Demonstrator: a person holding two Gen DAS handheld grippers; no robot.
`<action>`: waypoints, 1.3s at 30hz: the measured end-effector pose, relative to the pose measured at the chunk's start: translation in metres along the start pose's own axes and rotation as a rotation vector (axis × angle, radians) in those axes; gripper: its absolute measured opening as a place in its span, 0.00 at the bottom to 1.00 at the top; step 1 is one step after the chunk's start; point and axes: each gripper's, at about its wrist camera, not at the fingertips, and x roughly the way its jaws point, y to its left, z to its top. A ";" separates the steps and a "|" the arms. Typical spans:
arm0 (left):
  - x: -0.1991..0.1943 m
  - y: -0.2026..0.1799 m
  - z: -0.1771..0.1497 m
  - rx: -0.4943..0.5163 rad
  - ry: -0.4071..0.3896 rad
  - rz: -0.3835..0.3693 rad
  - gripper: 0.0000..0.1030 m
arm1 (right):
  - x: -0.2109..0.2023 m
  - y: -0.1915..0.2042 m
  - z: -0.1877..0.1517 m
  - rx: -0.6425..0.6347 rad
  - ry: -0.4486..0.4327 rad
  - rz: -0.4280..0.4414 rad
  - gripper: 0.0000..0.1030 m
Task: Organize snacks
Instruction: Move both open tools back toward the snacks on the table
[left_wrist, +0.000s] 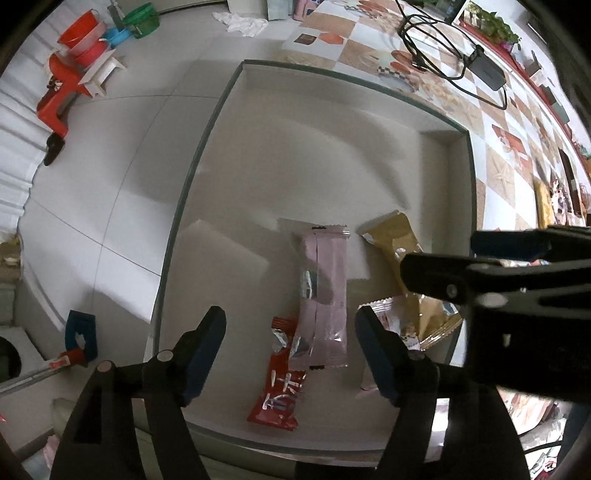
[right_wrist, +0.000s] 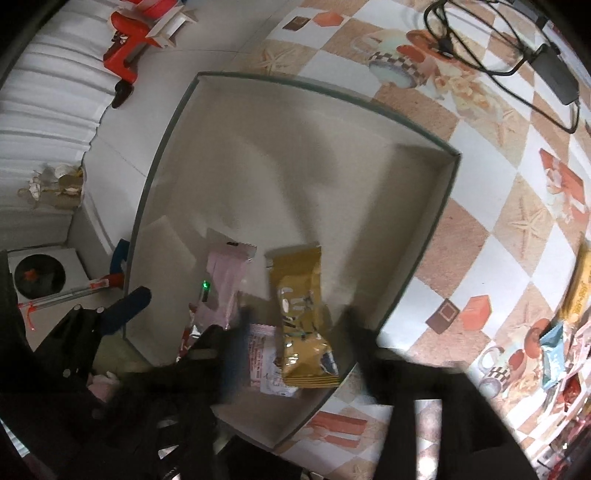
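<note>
Four snack packets lie near in the tray (left_wrist: 207, 155): one pink packet (left_wrist: 325, 291), one red packet (left_wrist: 280, 384), one gold packet (right_wrist: 303, 317), one white packet (right_wrist: 262, 362). Both grippers' fingers (left_wrist: 207, 354) gape, empty.

The left hand-held gripper (left_wrist: 291, 354) is matte black plastic, each of its two fingers (left_wrist: 201, 354) lined with a dark blue pad and pinned by round silver-headed screws. The right hand-held gripper (right_wrist: 295, 332) has the same black body and blue pads, though motion blurs its outlines.
</note>
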 end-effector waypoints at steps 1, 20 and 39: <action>0.000 -0.002 -0.001 0.004 0.002 0.001 0.75 | -0.003 -0.001 -0.001 0.001 -0.010 0.001 0.71; -0.020 -0.077 -0.025 0.160 0.040 -0.013 0.78 | -0.024 -0.118 -0.077 0.229 -0.008 -0.053 0.99; -0.015 -0.239 -0.026 0.457 0.124 -0.066 0.78 | -0.006 -0.292 -0.235 0.621 0.107 -0.153 0.99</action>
